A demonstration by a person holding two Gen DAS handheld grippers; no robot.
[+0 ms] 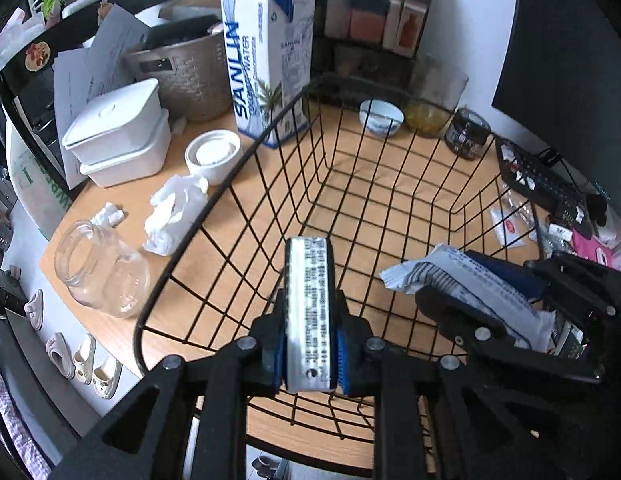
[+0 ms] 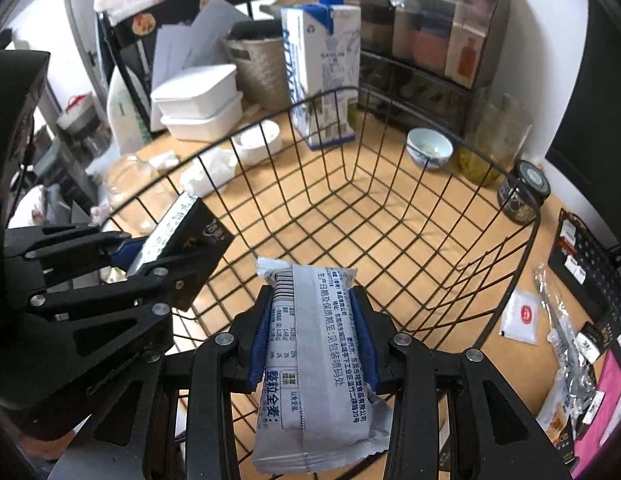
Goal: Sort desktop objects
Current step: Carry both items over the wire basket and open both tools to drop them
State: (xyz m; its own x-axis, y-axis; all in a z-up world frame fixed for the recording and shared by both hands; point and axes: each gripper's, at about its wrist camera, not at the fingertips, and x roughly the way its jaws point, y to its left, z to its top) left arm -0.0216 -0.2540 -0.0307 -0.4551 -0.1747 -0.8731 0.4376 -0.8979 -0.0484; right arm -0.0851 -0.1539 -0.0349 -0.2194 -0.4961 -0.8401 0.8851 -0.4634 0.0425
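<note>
My left gripper (image 1: 309, 320) is shut on a slim black box (image 1: 308, 280) with a white printed edge, held above the near side of a black wire basket (image 1: 270, 136). In the right wrist view the same box (image 2: 190, 232) sits in the left gripper (image 2: 158, 256) at the left. My right gripper (image 2: 312, 312) is shut on a grey wrapped snack bar (image 2: 310, 340), also over the near part of the basket (image 2: 350, 90). Seen from the left wrist, the right gripper (image 1: 506, 300) and its snack bar (image 1: 442, 276) are close on the right. The basket holds nothing.
Beyond the basket stand a coconut water carton (image 1: 270, 68), a small bowl (image 1: 380, 116), a dark jar (image 1: 468, 132) and a drawer unit (image 2: 422, 52). Left of it are white lidded boxes (image 1: 118, 132), crumpled tissue (image 1: 174, 212) and a glass jar (image 1: 98, 268). Sachets (image 2: 520, 316) and a black tray (image 2: 586, 256) lie right.
</note>
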